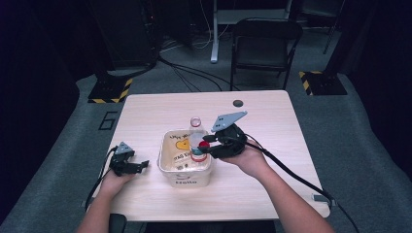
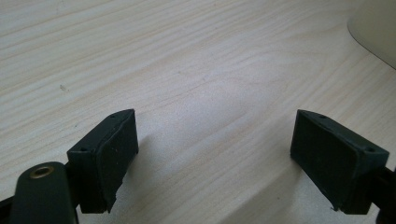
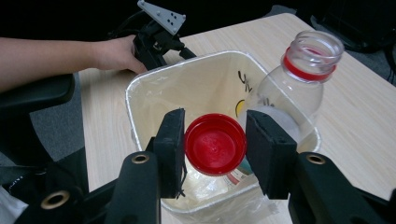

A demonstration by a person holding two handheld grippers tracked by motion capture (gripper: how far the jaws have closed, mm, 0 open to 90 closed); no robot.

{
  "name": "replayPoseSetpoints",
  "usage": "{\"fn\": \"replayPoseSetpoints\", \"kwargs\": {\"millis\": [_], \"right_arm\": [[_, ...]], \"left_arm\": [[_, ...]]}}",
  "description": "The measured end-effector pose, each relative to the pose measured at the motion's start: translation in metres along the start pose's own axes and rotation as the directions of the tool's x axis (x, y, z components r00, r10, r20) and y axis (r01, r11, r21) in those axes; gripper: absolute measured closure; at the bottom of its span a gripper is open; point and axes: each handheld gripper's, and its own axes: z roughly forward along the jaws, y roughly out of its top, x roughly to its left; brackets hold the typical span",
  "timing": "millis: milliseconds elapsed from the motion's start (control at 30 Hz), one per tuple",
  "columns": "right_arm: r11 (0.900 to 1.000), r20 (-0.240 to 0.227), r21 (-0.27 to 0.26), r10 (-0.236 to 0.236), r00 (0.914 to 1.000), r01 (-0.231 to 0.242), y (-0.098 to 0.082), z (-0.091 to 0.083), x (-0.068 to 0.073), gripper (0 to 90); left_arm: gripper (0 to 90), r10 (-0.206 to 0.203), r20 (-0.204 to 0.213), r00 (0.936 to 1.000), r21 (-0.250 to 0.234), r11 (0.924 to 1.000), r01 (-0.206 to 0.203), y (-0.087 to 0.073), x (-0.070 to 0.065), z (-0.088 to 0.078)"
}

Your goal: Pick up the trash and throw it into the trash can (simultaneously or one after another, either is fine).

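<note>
The right gripper (image 3: 215, 144) clamps the red cap (image 3: 215, 143), already off the bottle (image 3: 299, 88), above the bin (image 3: 140, 93) at frame centre; dropping remains. Left gripper (image 2: 215, 154) idles open.

Bin (image 2: 373, 32) cut off at the left gripper view's corner, bottle (image 3: 289, 93) base hidden behind fingers (image 3: 268, 149)

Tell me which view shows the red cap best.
The right gripper view: the red cap sits large and sharp, clamped in the right gripper above the bin. The high view shows it as a small red spot. The left gripper view faces bare table.
</note>
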Motion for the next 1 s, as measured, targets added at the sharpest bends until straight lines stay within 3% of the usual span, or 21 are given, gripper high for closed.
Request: {"fn": "replayPoseSetpoints", "kwargs": {"millis": [433,767,1000], "right_arm": [[1.0,-0.031,0.026,0.0,0.9995,0.001,-0.007,0.029,0.007,57.9],[0.999,-0.023,0.048,0.016,0.9996,-0.015,-0.018,0.054,0.009,57.9],[0.999,-0.017,0.044,0.029,0.9994,-0.028,-0.022,0.062,0.007,57.8]], "left_arm": [[14.9,-0.001,0.001,1.0,0.001,1.0,0.001,0.0,0.0,0.0],[14.9,0.003,0.001,1.0,0.002,1.0,-0.003,0.0,0.001,0.0],[14.9,0.002,0.002,1.0,0.003,1.0,-0.002,0.0,0.0,0.0]]}}
